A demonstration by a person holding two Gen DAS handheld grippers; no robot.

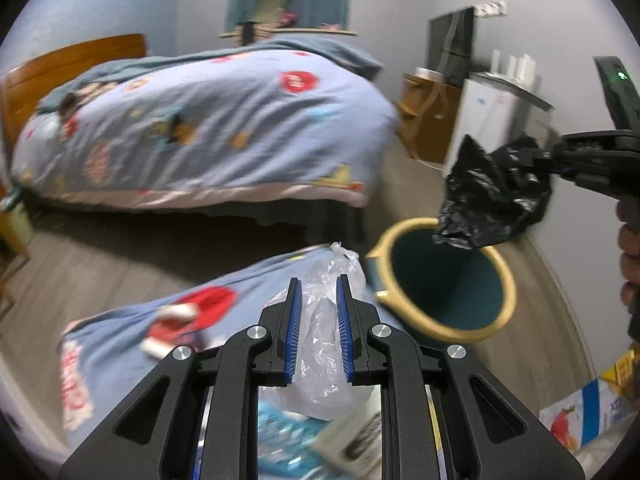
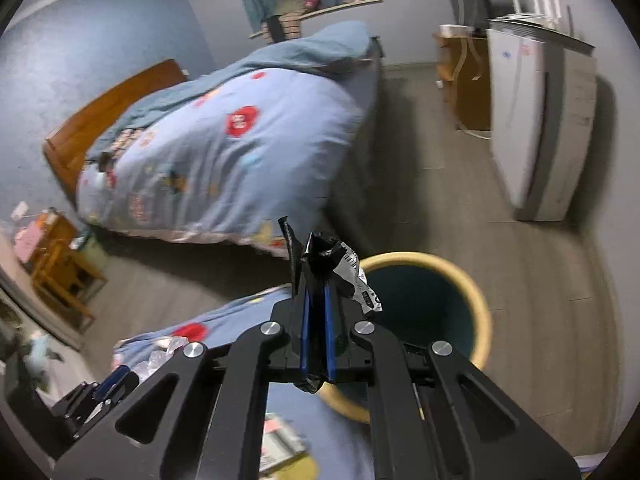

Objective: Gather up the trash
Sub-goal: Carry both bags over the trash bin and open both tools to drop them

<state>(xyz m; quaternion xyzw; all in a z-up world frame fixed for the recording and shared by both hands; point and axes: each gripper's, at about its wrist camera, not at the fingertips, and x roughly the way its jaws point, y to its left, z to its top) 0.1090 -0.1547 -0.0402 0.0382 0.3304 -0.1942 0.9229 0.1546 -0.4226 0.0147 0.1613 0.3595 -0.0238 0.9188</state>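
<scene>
The bedroom held a bed [image 1: 208, 128] and a yellow-rimmed bin [image 1: 444, 280] on the floor. The right hand-held gripper [image 2: 316, 304] was clenched on a black wrapper [image 1: 496, 196] above the bin's rim. The left hand-held gripper [image 1: 318, 308] gripped a clear plastic bag [image 1: 324, 344] beside the bin. Neither item had been dropped in; loose litter [image 1: 172, 328] remained on the nearer quilt.
</scene>
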